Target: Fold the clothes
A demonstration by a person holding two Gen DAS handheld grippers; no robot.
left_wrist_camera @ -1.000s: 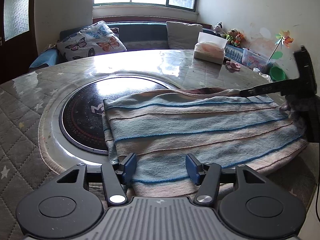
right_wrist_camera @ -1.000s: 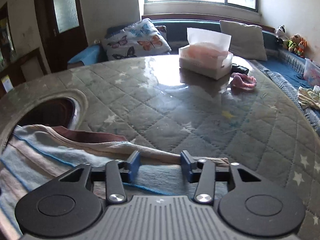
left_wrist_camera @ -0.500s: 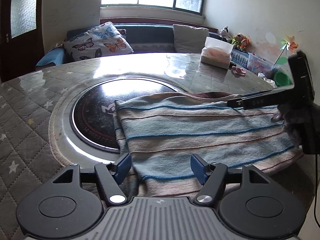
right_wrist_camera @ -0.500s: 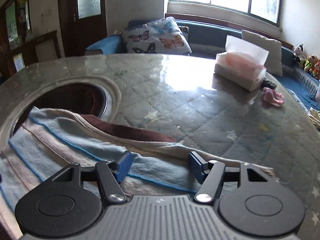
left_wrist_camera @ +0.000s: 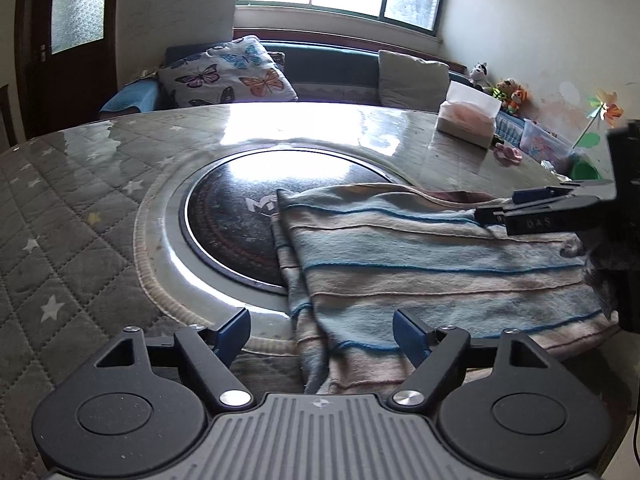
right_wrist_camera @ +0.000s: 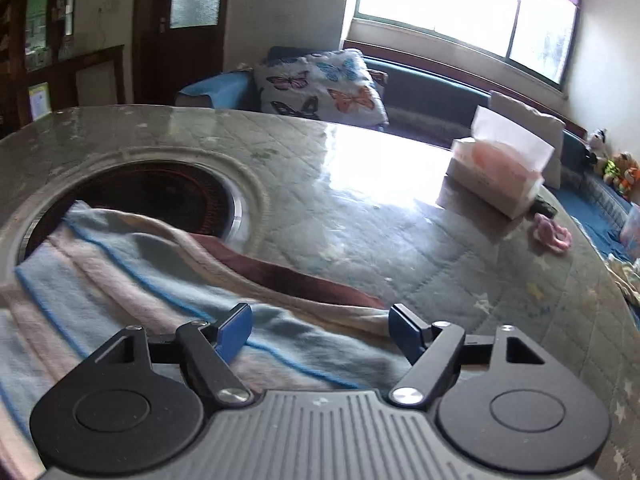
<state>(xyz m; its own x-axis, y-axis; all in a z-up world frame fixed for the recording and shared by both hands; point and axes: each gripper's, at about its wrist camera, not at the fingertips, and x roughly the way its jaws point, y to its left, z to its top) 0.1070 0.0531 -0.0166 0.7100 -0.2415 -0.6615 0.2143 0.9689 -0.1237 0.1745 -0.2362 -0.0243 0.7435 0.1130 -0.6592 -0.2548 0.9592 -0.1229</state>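
Directly ahead of the left tool [left_wrist_camera: 322,330], whose two blue-tipped fingers stand wide apart with nothing between them, lies the near edge of the striped garment [left_wrist_camera: 420,264]. The fabric is already doubled: a folded edge runs away from that tool on its left side, with stacked layers showing along it, and the cloth reaches off to the right toward the table [left_wrist_camera: 80,208] rim. So at least one fold looks done, and the piece lies fairly flat.

The right tool [right_wrist_camera: 320,332] is likewise spread wide and holds nothing; it hovers over the garment's other end, with striped cloth just under and ahead of its fingers. Beyond them a dark red inner layer [right_wrist_camera: 288,276] peeks out past the pale top layer, which suggests the layers are not squared up. From the left wrist view the right tool reaches in from the right, over the far right corner of the cloth.

What seems left is a further fold to make a compact bundle, and neither tool has a grip for it yet.

Farther off sit the dark round inset [left_wrist_camera: 232,216], partly covered by the cloth, then a tissue box [right_wrist_camera: 500,176].
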